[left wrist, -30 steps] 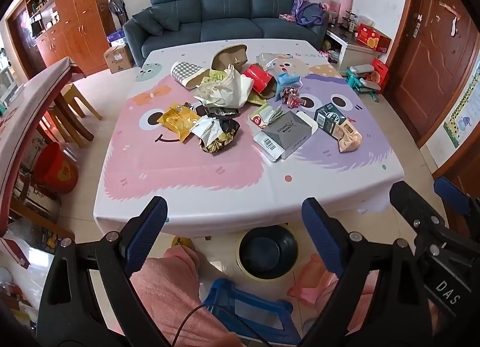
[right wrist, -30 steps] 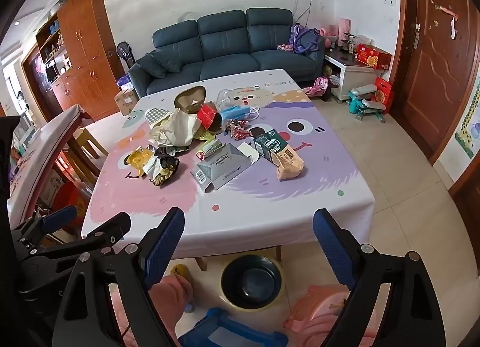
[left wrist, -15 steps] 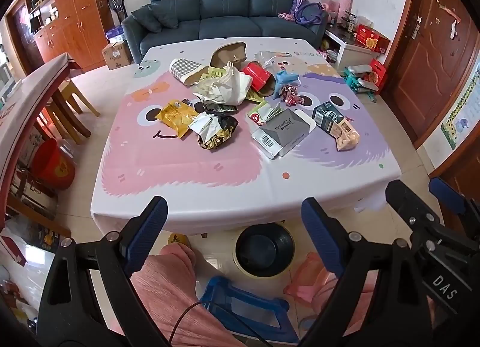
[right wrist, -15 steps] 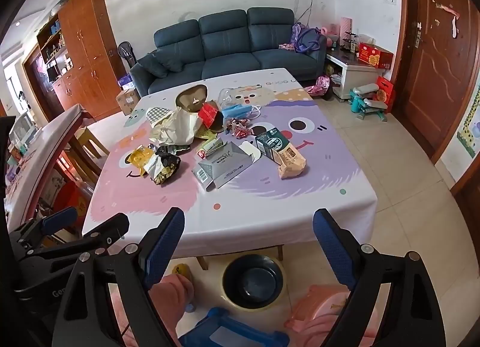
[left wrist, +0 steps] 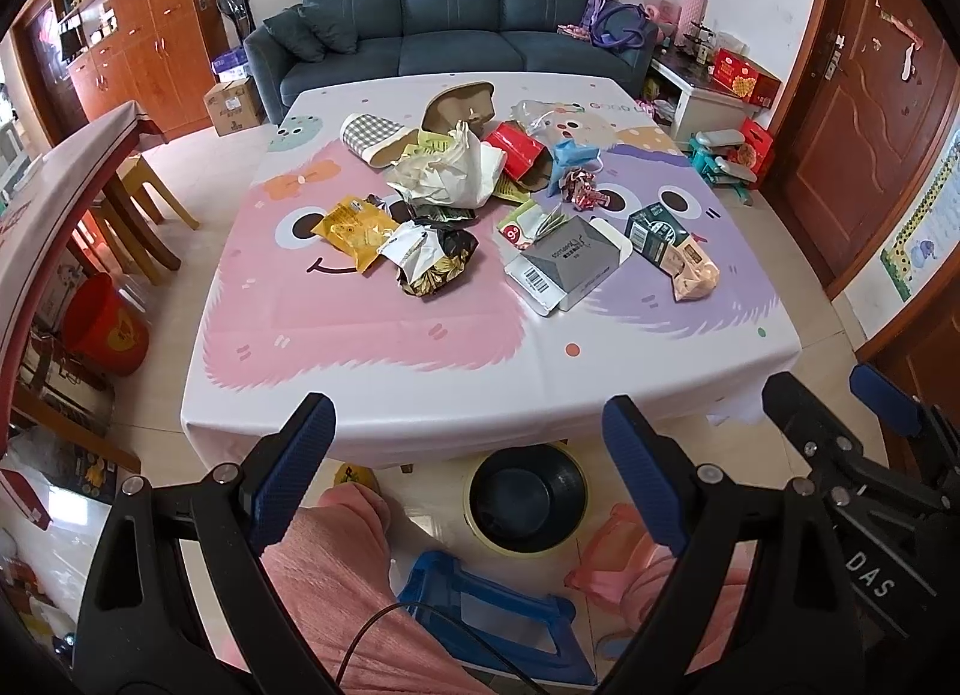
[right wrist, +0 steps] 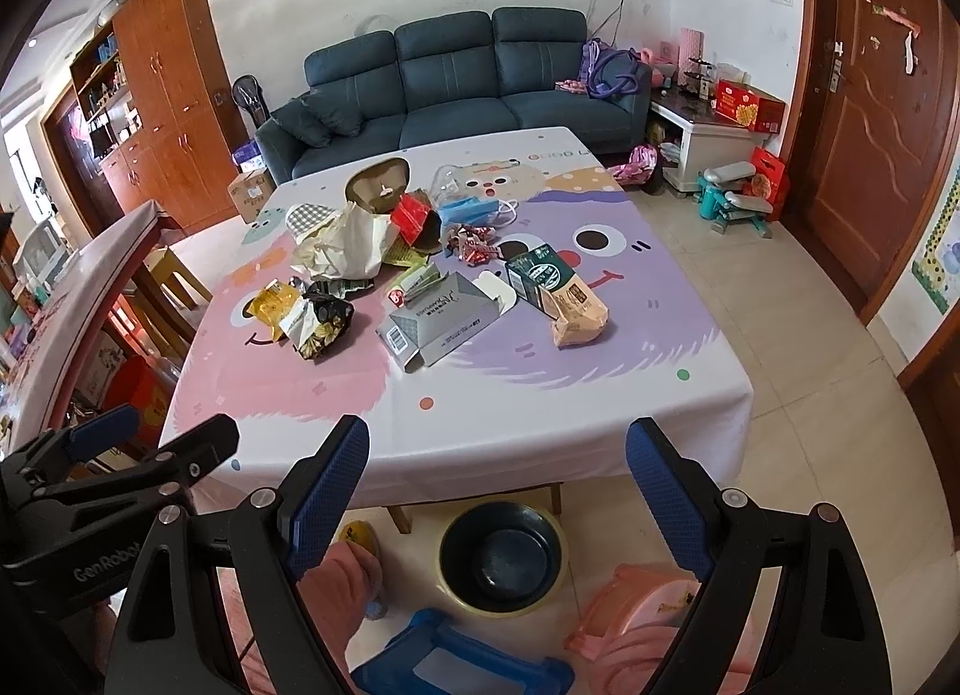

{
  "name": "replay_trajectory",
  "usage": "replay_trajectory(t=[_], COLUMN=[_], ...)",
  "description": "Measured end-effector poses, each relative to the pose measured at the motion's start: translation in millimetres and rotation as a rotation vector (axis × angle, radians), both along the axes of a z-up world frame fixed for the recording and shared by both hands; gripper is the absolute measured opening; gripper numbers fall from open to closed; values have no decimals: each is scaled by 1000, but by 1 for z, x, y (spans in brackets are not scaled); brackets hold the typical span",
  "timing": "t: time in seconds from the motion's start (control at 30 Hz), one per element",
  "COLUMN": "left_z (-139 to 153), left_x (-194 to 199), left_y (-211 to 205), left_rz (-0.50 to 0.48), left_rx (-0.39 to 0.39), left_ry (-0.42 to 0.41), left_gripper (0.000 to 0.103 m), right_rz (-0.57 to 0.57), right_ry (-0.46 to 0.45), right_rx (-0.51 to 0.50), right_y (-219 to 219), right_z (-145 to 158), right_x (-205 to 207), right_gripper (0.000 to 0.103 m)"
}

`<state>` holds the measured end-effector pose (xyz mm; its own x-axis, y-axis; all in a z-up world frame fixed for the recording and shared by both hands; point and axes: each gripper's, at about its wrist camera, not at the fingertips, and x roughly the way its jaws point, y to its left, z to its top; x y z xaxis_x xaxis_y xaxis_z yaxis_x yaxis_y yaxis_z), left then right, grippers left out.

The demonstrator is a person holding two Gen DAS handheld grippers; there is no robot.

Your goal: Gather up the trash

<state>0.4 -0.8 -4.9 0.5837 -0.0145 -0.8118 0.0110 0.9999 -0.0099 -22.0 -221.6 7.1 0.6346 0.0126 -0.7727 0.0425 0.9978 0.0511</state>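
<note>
Trash lies heaped on a table with a pink and purple cartoon cloth [left wrist: 372,347] [right wrist: 540,389]. In the heap are a grey carton [left wrist: 567,266] [right wrist: 441,326], a yellow snack bag [left wrist: 354,230] [right wrist: 273,302], a black and gold wrapper [left wrist: 435,263] [right wrist: 318,323], a crumpled white bag [left wrist: 450,176] [right wrist: 345,248], a green box [left wrist: 654,230] [right wrist: 537,272] and a peach packet [left wrist: 693,275] [right wrist: 579,317]. A dark bin with a yellow rim [left wrist: 527,500] [right wrist: 501,557] stands on the floor below the table's near edge. My left gripper [left wrist: 468,425] and right gripper [right wrist: 498,455] hang open and empty before that edge.
A blue stool [left wrist: 486,611] and a pink stool [right wrist: 636,611] sit on the floor beside the person's pink-clad legs [left wrist: 336,575]. A wooden table [left wrist: 54,203] with stools and a red bucket [left wrist: 105,323] is at left. A dark sofa [left wrist: 444,29] stands behind, a door [left wrist: 864,119] at right.
Both views have shifted slightly; the table sits a little higher in the left wrist view. Both grippers stay open and empty, and the trash has not moved.
</note>
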Motion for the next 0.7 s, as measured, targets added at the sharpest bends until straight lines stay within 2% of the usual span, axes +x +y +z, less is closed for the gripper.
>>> replay_trajectory(t=[0.7], left_z=[2], left_x=[0], left_y=[3], left_rz=[0], left_rx=[-8], left_ry=[-1], left_gripper=[89], right_rz=[0], right_ry=[-1], right_rx=[1], right_y=[2], right_z=[1], right_x=[2], right_gripper=[89])
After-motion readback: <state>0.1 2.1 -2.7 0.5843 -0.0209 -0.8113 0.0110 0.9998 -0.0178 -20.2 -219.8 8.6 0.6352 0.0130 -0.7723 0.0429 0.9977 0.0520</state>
